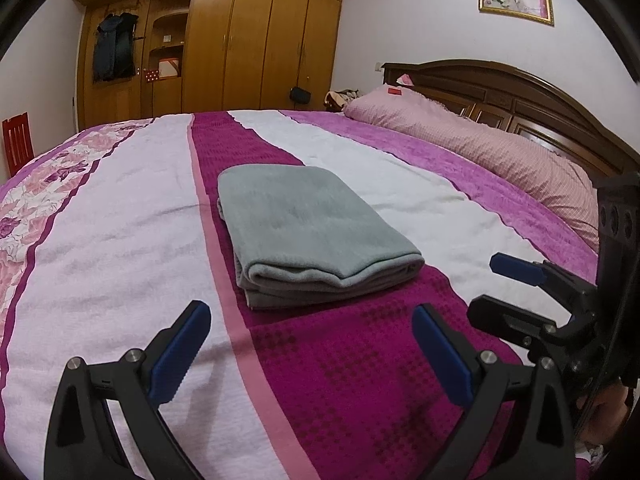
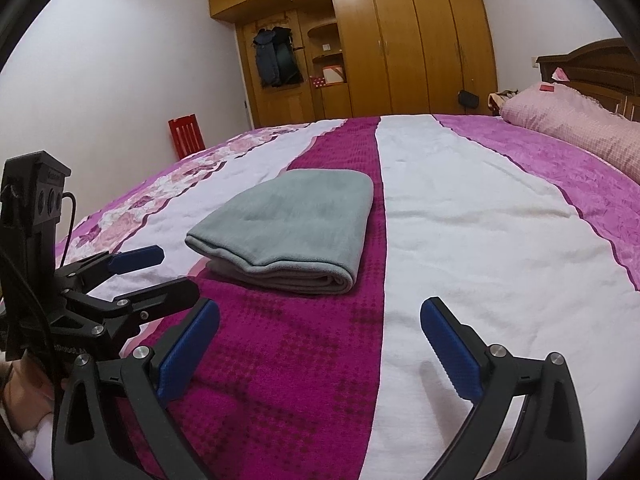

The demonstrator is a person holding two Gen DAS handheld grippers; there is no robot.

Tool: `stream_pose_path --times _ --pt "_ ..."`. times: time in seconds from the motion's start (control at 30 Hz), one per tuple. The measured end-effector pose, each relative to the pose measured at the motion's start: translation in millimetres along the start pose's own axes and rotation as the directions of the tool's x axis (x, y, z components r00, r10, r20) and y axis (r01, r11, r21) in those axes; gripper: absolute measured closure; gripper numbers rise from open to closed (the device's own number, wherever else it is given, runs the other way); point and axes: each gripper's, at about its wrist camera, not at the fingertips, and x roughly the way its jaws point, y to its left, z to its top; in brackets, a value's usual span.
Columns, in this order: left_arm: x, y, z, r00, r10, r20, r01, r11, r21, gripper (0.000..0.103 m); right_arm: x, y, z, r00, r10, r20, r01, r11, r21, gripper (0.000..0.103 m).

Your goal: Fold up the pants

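The grey pants (image 1: 316,236) lay folded into a thick, neat rectangle on the magenta stripe of the bed (image 1: 120,240), at the middle of the left wrist frame and slightly left of centre in the right wrist frame. The left tool (image 1: 312,354) hung low in its frame with its blue pads spread wide, holding nothing, short of the near folded edge. The right tool (image 2: 320,350) was likewise wide and empty, low in its frame, apart from the pants. A pink pillow (image 1: 500,148) lay by the dark headboard (image 1: 520,92) at upper right.
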Motion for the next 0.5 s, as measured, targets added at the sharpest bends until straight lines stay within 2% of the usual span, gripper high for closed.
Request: stream_pose_path --times 0.5 --pt "0.6 -0.6 -1.4 1.0 0.002 -0.001 -0.002 1.0 0.005 0.001 2.0 -0.9 -0.6 1.0 0.006 -0.007 -0.006 1.0 0.012 0.002"
